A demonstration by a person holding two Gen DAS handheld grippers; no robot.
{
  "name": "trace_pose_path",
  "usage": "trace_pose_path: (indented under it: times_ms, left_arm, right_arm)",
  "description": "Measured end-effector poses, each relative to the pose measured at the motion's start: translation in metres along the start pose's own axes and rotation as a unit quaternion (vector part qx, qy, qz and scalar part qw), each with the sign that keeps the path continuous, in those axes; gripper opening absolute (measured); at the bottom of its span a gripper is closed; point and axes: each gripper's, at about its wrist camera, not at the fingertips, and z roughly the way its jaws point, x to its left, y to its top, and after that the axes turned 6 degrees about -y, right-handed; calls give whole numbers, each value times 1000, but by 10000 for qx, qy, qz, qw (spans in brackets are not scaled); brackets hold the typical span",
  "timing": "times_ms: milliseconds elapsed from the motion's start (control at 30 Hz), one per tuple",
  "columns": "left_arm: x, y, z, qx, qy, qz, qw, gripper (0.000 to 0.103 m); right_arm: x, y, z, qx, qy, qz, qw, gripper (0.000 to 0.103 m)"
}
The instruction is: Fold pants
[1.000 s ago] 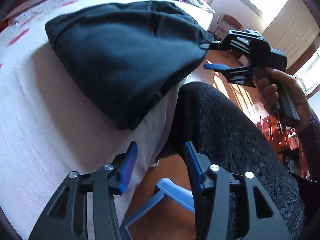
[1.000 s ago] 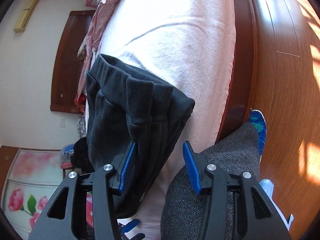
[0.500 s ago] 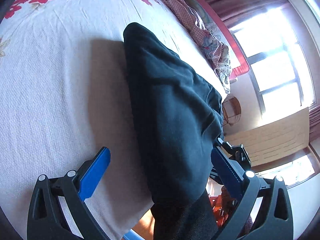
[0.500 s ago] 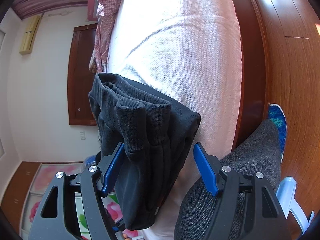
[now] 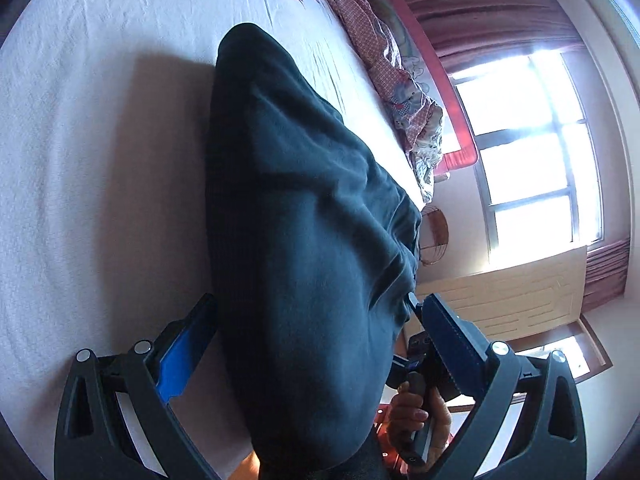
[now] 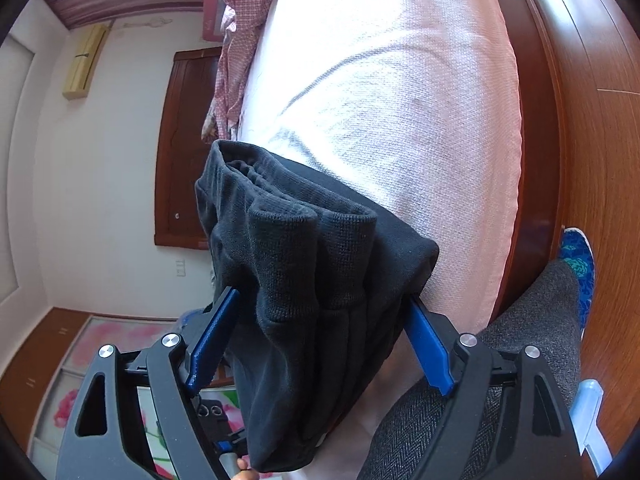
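The dark pants [image 5: 296, 240] lie folded into a thick bundle at the bed's edge; their ribbed cuffs and waistband face the right wrist view [image 6: 312, 264]. My left gripper [image 5: 316, 340] is open wide, its blue fingers on either side of one end of the bundle. My right gripper [image 6: 320, 332] is open wide too, straddling the opposite end. Whether the pads touch the cloth I cannot tell. The right gripper's handle and the hand on it show behind the bundle in the left wrist view [image 5: 416, 400].
The white bedspread [image 5: 80, 160] with red flowers spreads to the left. A pink checked blanket [image 5: 400, 80] lies at the far side. The bed's wooden frame [image 6: 536, 160] and wooden floor [image 6: 600, 140] are to the right. My grey-trousered leg [image 6: 500, 380] is against the bed.
Both grippers opened wider and closed in on the folded pants from opposite ends, so the bundle now sits between each pair of fingers. The left gripper swung up from the bed's edge.
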Motion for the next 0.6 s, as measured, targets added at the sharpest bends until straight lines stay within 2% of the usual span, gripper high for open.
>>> trace_pose_path:
  times_ms: [100, 133, 167, 233, 267, 300, 333, 400, 500, 600]
  left_arm:
    - [2, 9, 13, 45, -56, -169, 9998, 101]
    - [3, 10, 12, 11, -132, -213, 9997, 101]
    - [4, 10, 11, -17, -213, -244, 9995, 101]
    - [3, 12, 13, -12, -287, -325, 9991, 98]
    - [3, 12, 12, -6, -299, -393, 9988, 92]
    - [4, 13, 14, 14, -191, -508, 9985, 68]
    - [8, 14, 15, 41, -74, -627, 9980, 46]
    - [9, 17, 17, 81, -113, -685, 9976, 28]
    - [3, 21, 17, 115, -84, -702, 9974, 25]
    - [-12, 29, 12, 35, -272, -609, 9978, 24]
  right_arm:
    - [-2, 2, 4, 8, 20, 27, 10000, 80]
    - [-1, 1, 3, -36, -13, -37, 10000, 77]
    - [2, 1, 2, -82, -75, -119, 9999, 72]
    - [7, -2, -4, -157, -212, -198, 9995, 53]
    - [11, -3, -9, -195, -251, -200, 9993, 49]
    - [16, -4, -14, -231, -319, -255, 9989, 41]
    - [23, -5, -18, -258, -376, -358, 9983, 38]
    - [40, -7, -24, -272, -485, -584, 9967, 35]
    - [69, -6, -32, -282, -405, -865, 9950, 32]
    - [104, -3, -36, -274, -323, -1264, 9911, 30]
